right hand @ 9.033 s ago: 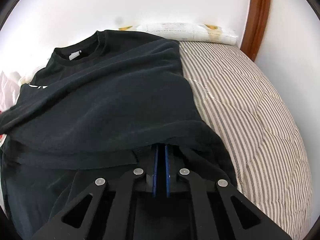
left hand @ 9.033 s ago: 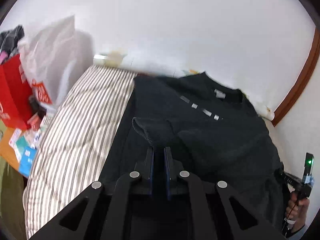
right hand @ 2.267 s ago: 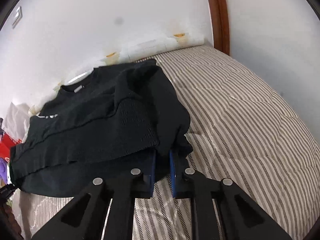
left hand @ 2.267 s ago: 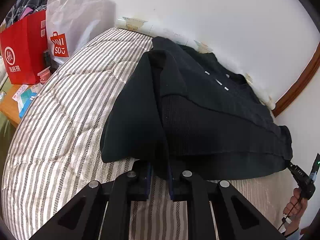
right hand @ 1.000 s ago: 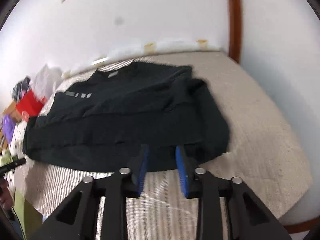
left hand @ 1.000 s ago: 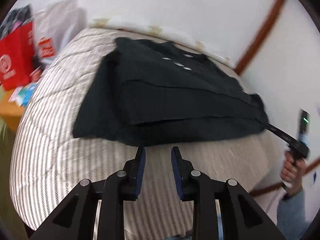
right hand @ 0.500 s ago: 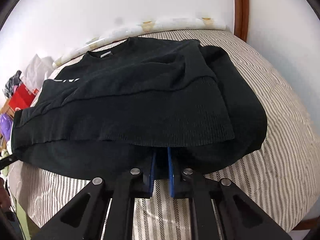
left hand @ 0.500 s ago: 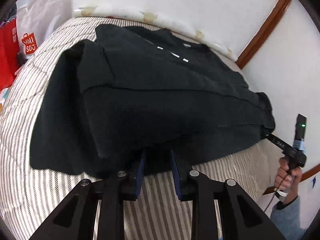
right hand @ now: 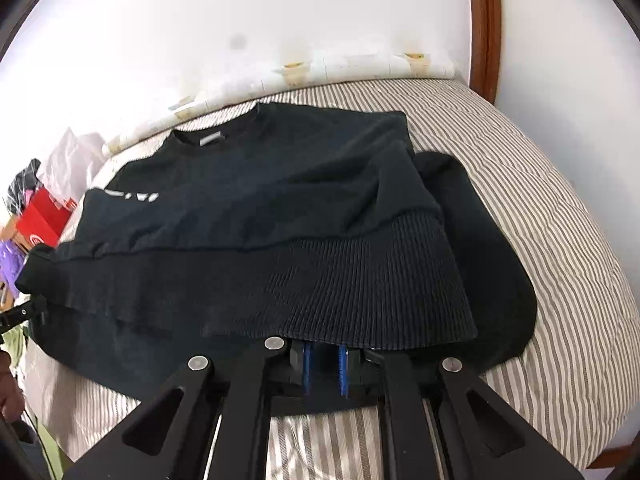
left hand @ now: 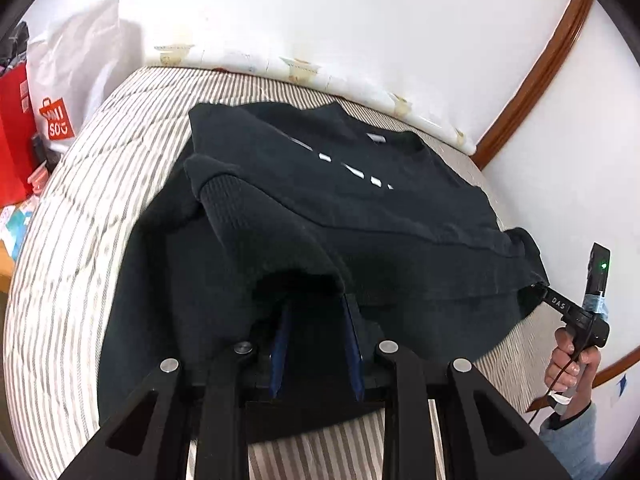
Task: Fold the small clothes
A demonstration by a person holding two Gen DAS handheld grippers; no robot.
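A black sweatshirt (left hand: 360,208) lies spread on the striped bed (left hand: 80,208), collar toward the wall, white lettering on the chest. My left gripper (left hand: 314,300) is shut on its ribbed bottom hem, which drapes over the hidden fingertips and rises like a tent. In the right wrist view the sweatshirt (right hand: 260,208) fills the middle, and my right gripper (right hand: 324,344) is shut on the hem's other end, blue pads close together under the ribbing. The right gripper (left hand: 538,286) also shows at the garment's right corner, held by a hand (left hand: 572,360). The left gripper (right hand: 36,304) pinches the far left corner.
A white shopping bag (left hand: 72,80) and a red bag (left hand: 12,120) stand off the bed's left side. The white wall and a rolled paper strip (left hand: 304,68) run behind the bed. Wooden trim (left hand: 540,80) marks the right corner. Striped bedding (right hand: 540,200) lies bare right of the garment.
A second ago both grippers hung open short of the sweatshirt. They came in to the bottom hem and closed on it. The hem now rides forward and up over the lower body.
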